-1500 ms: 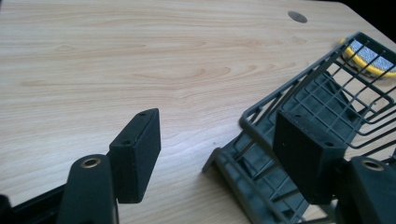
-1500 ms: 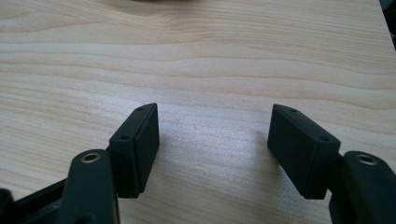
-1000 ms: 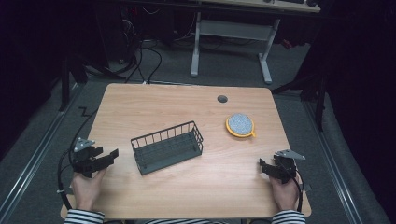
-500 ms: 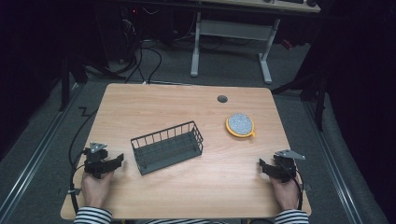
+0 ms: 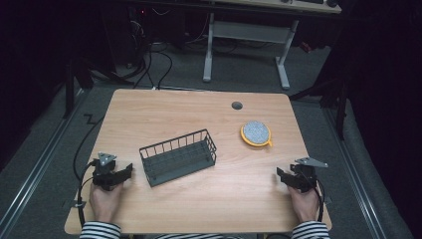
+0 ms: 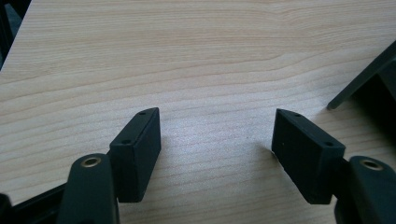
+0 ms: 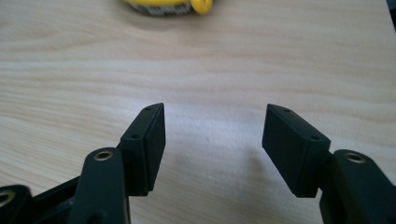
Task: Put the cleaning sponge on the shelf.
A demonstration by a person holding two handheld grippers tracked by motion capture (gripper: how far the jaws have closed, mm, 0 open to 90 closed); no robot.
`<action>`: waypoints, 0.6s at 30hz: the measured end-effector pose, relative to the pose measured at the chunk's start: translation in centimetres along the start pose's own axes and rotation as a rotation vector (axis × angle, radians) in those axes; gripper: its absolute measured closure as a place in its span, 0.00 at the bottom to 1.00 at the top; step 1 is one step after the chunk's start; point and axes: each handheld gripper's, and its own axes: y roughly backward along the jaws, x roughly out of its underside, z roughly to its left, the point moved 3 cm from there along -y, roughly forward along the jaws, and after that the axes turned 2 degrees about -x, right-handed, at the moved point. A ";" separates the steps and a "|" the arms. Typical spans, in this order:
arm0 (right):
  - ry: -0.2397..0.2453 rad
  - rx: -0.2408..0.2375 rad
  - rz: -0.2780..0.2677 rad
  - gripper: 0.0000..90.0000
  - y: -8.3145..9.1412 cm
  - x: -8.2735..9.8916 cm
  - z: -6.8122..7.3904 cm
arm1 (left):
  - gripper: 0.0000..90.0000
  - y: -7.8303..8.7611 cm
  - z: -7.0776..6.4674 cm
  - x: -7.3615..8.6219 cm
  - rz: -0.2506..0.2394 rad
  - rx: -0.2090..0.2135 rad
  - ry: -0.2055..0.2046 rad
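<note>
The wire basket (image 5: 178,157) sat mid-table (image 5: 199,114), the yellow dish (image 5: 256,133) to its right. The left gripper (image 5: 125,173), jaws spread and empty, had dropped closer beside the basket's left end. The right gripper (image 5: 280,175), well right of the basket, had just narrowed its empty, spread jaws.

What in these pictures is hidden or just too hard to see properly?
- Yellow-rimmed disc: right gripper view, cut off by the top edge; in the high view too small to tell what its speckled grey top is.
- Wire basket: high view, its inside too dark and small to tell whether anything lies in it; left gripper view, cut off by the right edge.
- Room beyond the table: high view, lost in darkness.
</note>
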 end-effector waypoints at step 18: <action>0.051 -0.107 -0.025 0.48 -0.9 -7.9 2.2 | 0.36 -0.1 -0.2 0.0 0.007 -0.012 -0.015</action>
